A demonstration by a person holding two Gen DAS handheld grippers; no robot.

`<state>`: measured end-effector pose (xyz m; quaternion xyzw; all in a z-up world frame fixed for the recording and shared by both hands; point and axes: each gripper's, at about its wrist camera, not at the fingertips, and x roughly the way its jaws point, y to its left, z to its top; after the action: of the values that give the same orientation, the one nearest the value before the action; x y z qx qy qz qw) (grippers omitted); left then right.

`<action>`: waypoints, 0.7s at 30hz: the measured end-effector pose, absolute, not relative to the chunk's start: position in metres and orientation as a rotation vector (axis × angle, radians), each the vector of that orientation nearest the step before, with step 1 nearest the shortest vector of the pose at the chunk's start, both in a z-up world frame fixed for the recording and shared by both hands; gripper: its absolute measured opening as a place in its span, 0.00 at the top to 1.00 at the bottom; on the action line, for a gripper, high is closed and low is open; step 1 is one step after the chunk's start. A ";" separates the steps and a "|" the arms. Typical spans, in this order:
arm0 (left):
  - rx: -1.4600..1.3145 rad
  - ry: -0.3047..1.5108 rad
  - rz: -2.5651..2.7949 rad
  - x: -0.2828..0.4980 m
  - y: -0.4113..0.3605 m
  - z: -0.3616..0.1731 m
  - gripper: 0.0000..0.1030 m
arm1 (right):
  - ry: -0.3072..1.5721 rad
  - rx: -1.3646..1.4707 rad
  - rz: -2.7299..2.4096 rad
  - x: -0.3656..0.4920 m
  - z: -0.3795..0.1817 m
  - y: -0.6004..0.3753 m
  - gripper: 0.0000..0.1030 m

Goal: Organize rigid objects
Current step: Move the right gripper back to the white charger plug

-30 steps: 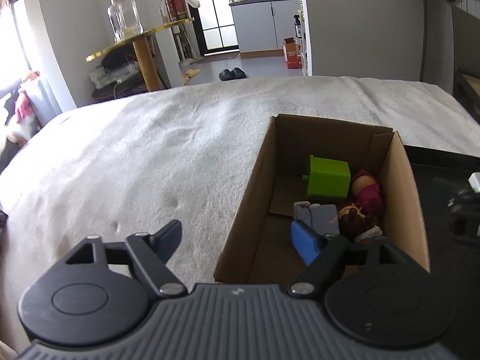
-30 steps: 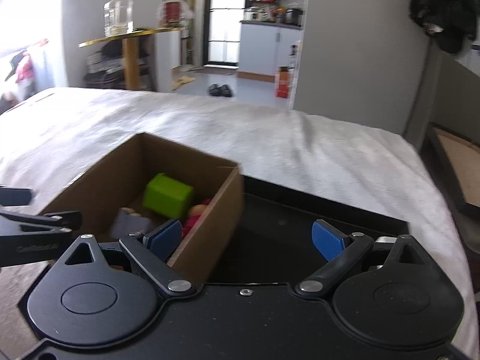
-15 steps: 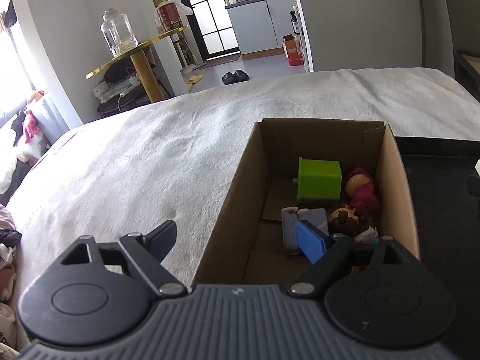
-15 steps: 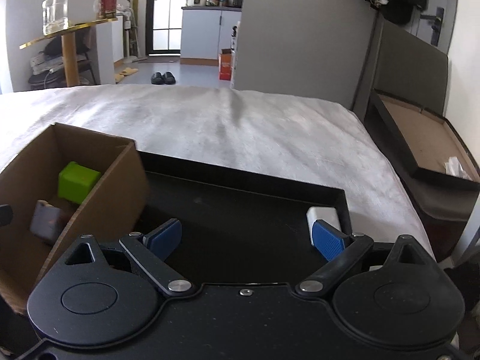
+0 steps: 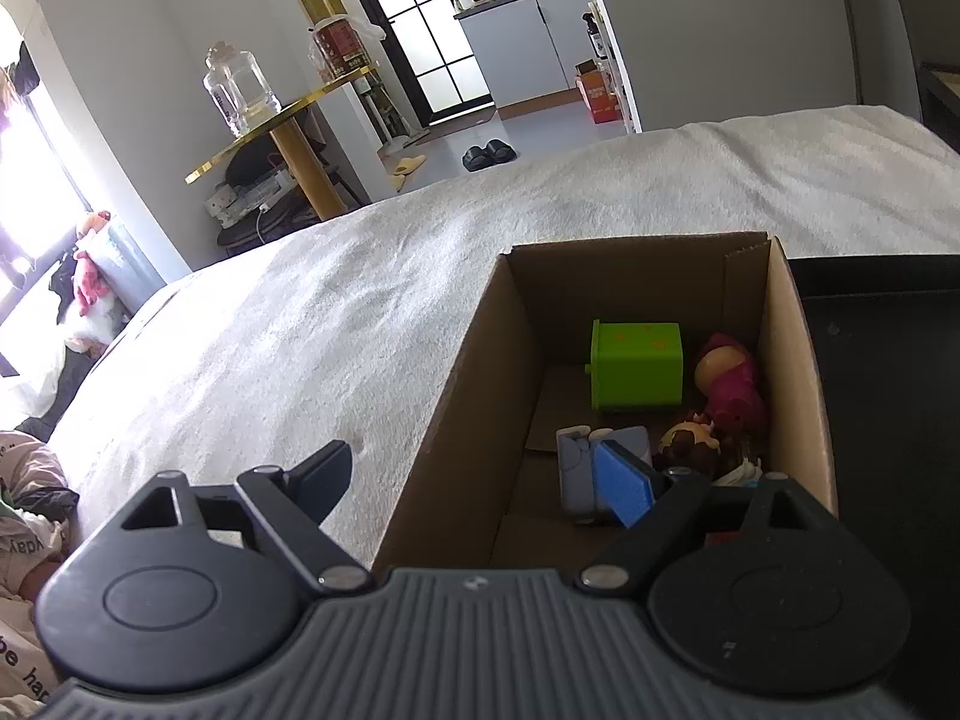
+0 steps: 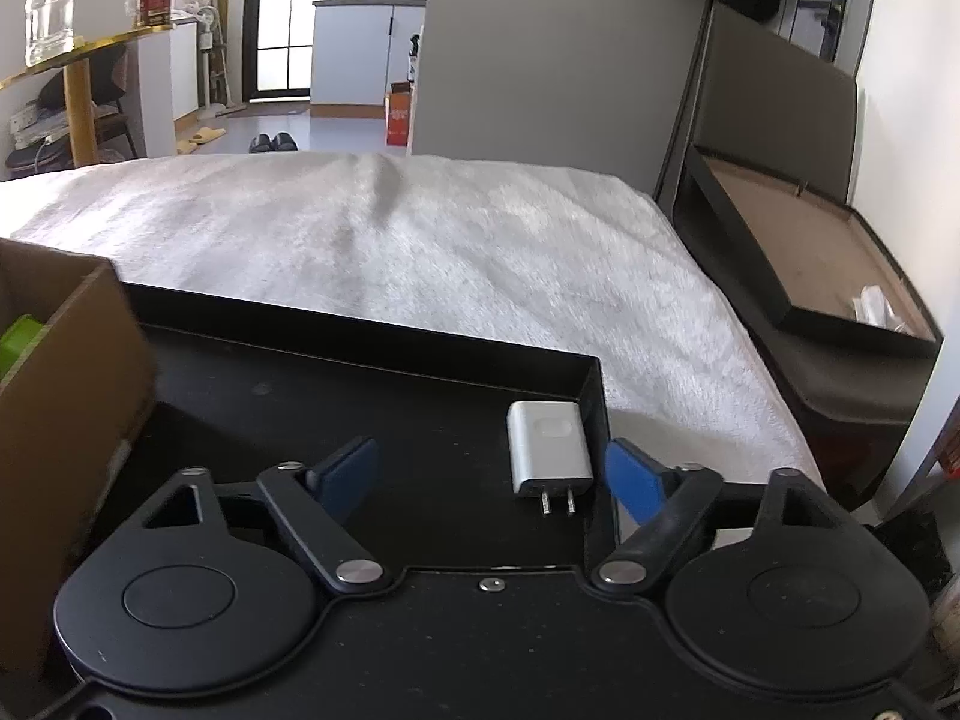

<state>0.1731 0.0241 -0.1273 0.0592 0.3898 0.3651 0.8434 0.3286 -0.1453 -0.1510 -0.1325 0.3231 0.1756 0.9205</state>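
Both tongs are spread and empty. The right tongs [image 6: 493, 474] hang low in the frame over the black tray [image 6: 360, 324], a white charger [image 6: 549, 449] lower right of centre. The left tongs [image 5: 474, 477] straddle the cardboard box [image 5: 462, 384] wall.

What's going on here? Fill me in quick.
A person is tidying small objects with two handheld claws. The right claw is open, with a white charger between its fingers in the black tray. The left claw is open and empty over the near edge of the cardboard box, which holds a green block and toys.
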 end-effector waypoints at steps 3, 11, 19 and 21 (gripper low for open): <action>0.138 0.826 0.776 0.175 0.022 -0.128 0.15 | 0.676 -0.283 0.358 0.339 -0.158 -0.149 0.29; 0.160 0.834 0.770 0.179 0.017 -0.131 0.15 | 0.694 -0.332 0.385 0.358 -0.175 -0.146 0.31; 0.167 0.838 0.758 0.180 0.014 -0.132 0.15 | 0.714 -0.344 0.400 0.369 -0.179 -0.143 0.43; 0.166 0.838 0.755 0.181 0.014 -0.132 0.15 | 0.731 -0.364 0.385 0.373 -0.182 -0.144 0.43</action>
<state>0.1808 0.0141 -0.1320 0.0788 0.3967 0.3573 0.8419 0.3731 -0.1441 -0.1821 -0.1757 0.3532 0.1862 0.8998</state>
